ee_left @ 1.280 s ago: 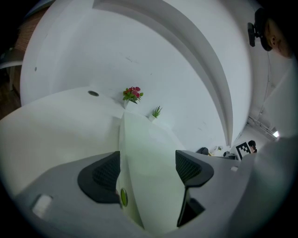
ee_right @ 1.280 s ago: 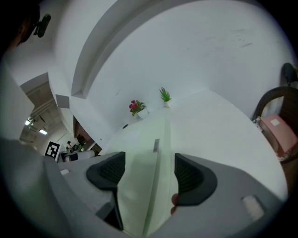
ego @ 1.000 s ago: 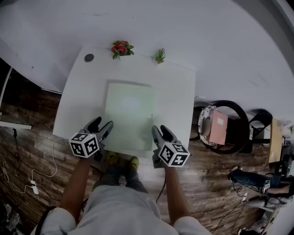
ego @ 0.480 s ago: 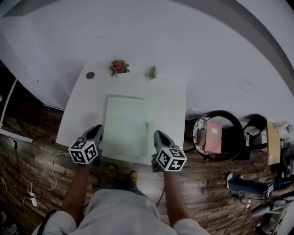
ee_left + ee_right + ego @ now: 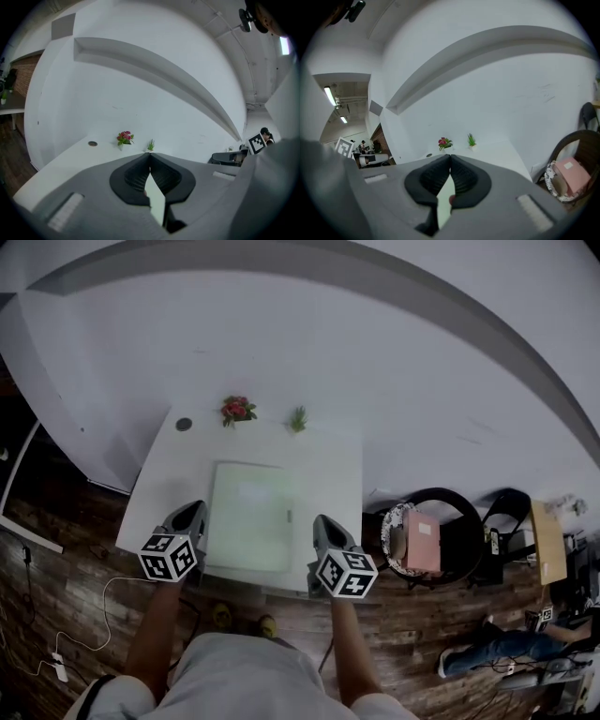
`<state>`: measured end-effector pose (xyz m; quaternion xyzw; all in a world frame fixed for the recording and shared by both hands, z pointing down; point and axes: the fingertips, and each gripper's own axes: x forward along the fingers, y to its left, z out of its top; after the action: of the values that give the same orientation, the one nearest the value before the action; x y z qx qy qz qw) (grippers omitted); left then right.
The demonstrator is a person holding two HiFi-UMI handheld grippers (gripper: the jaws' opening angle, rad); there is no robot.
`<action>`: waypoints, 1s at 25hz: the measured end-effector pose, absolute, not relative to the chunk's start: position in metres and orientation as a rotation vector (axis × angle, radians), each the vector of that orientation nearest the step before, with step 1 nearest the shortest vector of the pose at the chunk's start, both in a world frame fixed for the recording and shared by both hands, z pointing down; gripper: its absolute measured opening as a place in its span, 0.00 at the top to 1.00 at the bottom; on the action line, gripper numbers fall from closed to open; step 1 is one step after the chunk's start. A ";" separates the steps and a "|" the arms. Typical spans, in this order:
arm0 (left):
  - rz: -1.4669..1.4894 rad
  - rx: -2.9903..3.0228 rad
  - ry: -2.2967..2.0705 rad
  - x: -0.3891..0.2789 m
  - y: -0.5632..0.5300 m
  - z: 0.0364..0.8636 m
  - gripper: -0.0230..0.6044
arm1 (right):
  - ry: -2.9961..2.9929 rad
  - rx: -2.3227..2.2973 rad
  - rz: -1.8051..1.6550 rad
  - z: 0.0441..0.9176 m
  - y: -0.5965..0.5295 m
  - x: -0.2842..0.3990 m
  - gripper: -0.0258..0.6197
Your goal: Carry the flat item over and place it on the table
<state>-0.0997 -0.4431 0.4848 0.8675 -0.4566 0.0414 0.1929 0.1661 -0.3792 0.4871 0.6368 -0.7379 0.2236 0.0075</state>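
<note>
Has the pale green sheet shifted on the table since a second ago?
No. The sheet keeps its place in front of the red flowers and green plant, square to the table.

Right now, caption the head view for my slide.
Pale green flat sheet lying on the white table, with the left gripper and right gripper, both shut, flanking its near edge.
</note>
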 end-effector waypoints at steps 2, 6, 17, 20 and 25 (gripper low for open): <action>0.110 2.456 -1.292 -0.101 -0.440 0.475 0.95 | -2.300 2.008 0.666 0.480 -0.375 0.169 0.95; 0.078 2.486 -1.319 -0.107 -0.435 0.456 0.95 | -2.295 2.047 0.609 0.469 -0.366 0.175 0.95; 0.000 2.587 -1.403 -0.122 -0.433 0.405 0.95 | -2.320 2.139 0.422 0.424 -0.357 0.187 0.96; -0.008 2.619 -1.425 -0.122 -0.436 0.392 0.95 | -2.344 2.149 0.393 0.412 -0.361 0.188 0.96; -0.041 2.636 -1.449 -0.125 -0.438 0.378 0.95 | -2.361 2.142 0.339 0.398 -0.365 0.187 0.96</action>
<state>-0.1252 -0.4376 0.3782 0.8744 -0.4805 -0.0136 0.0667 0.1869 -0.3651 0.3980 0.6678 -0.7361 0.1055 -0.0323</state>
